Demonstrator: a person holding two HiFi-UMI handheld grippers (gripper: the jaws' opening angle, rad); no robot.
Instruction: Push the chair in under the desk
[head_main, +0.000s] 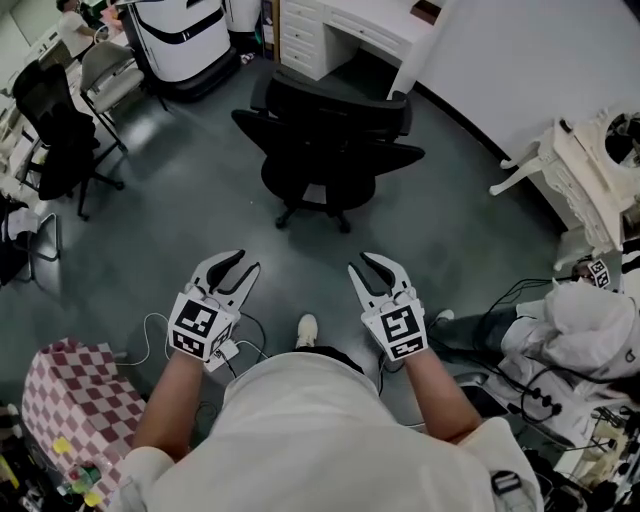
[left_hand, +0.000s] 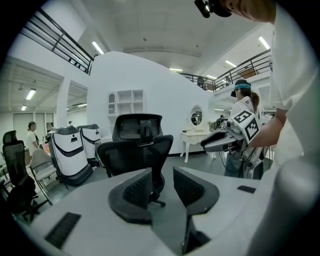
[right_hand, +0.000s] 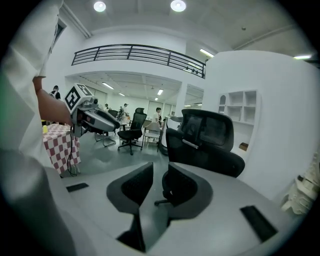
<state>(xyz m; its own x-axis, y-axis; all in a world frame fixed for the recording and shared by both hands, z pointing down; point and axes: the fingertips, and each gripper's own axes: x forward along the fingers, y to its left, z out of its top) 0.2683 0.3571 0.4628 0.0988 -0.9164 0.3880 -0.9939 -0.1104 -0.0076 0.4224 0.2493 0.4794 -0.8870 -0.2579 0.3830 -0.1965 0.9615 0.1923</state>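
Looking at this, the left tool and right tool are both empty, jaws partly apart, well short of the chair. The chair stands out on the floor, short of the white desk's front edge. I'd plant both tools evenly on the backrest and push straight so the casters don't veer.
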